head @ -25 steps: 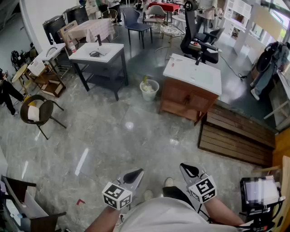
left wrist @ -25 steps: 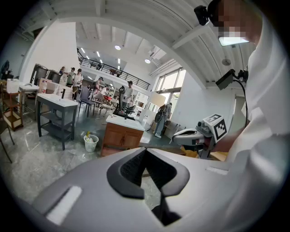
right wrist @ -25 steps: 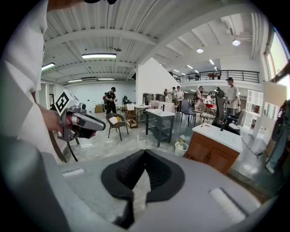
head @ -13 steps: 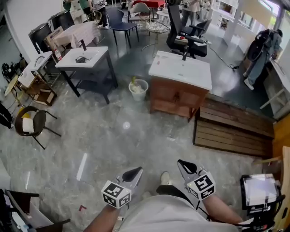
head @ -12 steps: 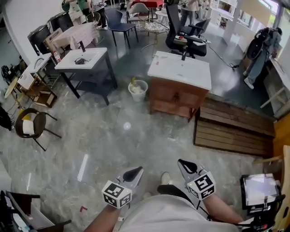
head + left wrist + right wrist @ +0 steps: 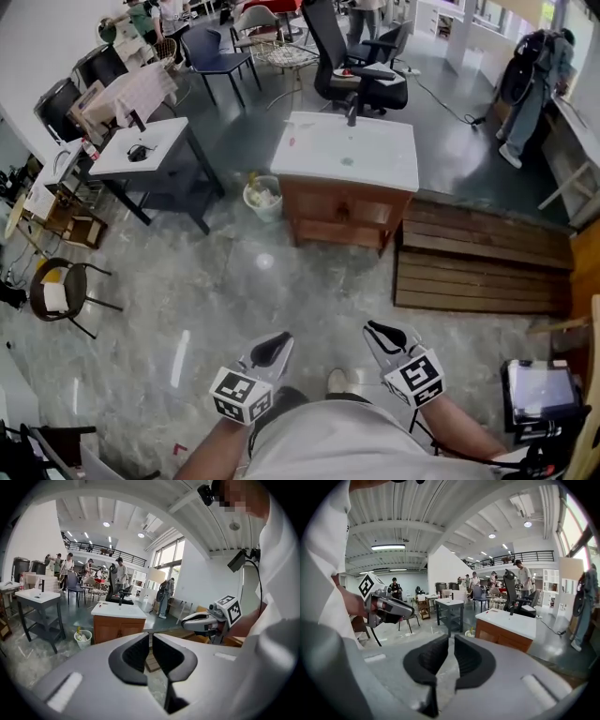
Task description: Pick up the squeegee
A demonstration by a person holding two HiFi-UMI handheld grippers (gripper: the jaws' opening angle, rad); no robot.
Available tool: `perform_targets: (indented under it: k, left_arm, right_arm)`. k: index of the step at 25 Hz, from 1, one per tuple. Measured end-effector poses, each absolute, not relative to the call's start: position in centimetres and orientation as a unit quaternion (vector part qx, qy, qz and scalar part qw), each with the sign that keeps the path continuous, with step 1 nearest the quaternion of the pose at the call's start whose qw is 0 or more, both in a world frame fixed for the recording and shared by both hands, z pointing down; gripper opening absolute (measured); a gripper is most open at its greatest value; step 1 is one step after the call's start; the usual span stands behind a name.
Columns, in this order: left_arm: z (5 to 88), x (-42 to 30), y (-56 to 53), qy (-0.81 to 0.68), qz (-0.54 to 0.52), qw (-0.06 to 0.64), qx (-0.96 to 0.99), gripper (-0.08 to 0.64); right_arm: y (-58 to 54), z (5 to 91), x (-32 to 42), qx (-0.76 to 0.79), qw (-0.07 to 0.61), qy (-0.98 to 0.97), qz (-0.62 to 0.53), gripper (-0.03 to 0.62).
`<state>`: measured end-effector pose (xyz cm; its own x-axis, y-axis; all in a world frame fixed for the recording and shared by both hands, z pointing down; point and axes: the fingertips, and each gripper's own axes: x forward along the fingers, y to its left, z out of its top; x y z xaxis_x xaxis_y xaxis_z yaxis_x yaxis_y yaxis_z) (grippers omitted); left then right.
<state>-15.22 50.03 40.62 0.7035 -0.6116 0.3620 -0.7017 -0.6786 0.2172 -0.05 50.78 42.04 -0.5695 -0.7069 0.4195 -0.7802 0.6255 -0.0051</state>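
Closer now than a second ago, the sink vanity (image 6: pixel 375 161), a wooden cabinet under a white basin top, has slid down toward the middle of the head view. Everything round it has shifted the same way, so the person is walking up to it with both tools held out in front.

To the right of the vanity, almost against it, lies a slatted wooden platform (image 6: pixel 478 262). Well to its left stands a dark-framed basin table (image 6: pixel 141 150), and a white bucket (image 6: pixel 262 199) sits just beside the vanity's left front corner.

Short of the vanity, with open floor between, are the left gripper (image 6: pixel 275 345) and the right gripper (image 6: pixel 382 333). The left one's jaws are opening, only a slit apart so far, and nothing is between them. The right one's pads also stand a sliver apart on nothing.

The squeegee cannot be picked out from here. A reddish speck (image 6: pixel 291 142) at the left edge of the vanity's top may be it, but it is too small to say.

By my reading this is still the approach step, before any reach. The next move calls for closing the remaining floor to the vanity, finding the squeegee, and spreading one pair of jaws wide enough to take its handle.
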Motion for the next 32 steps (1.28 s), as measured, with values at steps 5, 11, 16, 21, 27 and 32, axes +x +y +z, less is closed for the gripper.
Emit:
perform_targets:
  k: [5,11,16,21,27,32]
  left_arm:
    - [39.6,-12.2,44.6,-0.356,0.125,0.171,0.910,0.031]
    - [41.8,-11.2,37.5,-0.351,0.131,0.175,0.911,0.034]
    - [43.5,-10.1,29.5,-0.335,0.129,0.180,0.916,0.060]
    - [43.2,-10.8,19.7,-0.324,0.139,0.183,0.918,0.060]
    - [44.1,-11.4,9.4,-0.315,0.140,0.190,0.919,0.091]
    - [45.4,-11.5,2.5,-0.350,0.145,0.184,0.907,0.104]
  right_arm:
    - [47.0,43.4,4.5,0.453,0.199,-0.862,0.111,0.043]
    - [40.5,45.0,6.1,0.474,0.192,-0.850,0.128,0.043]
    - [33.8,46.2,7.3,0.493,0.209,-0.832,0.148,0.043]
    - [25.0,43.4,6.8,0.517,0.208,-0.820,0.133,0.043]
    - [15.9,42.4,5.2,0.537,0.155,-0.812,0.168,0.042]
    - [11.1,42.7,5.6,0.534,0.165,-0.813,0.163,0.043]
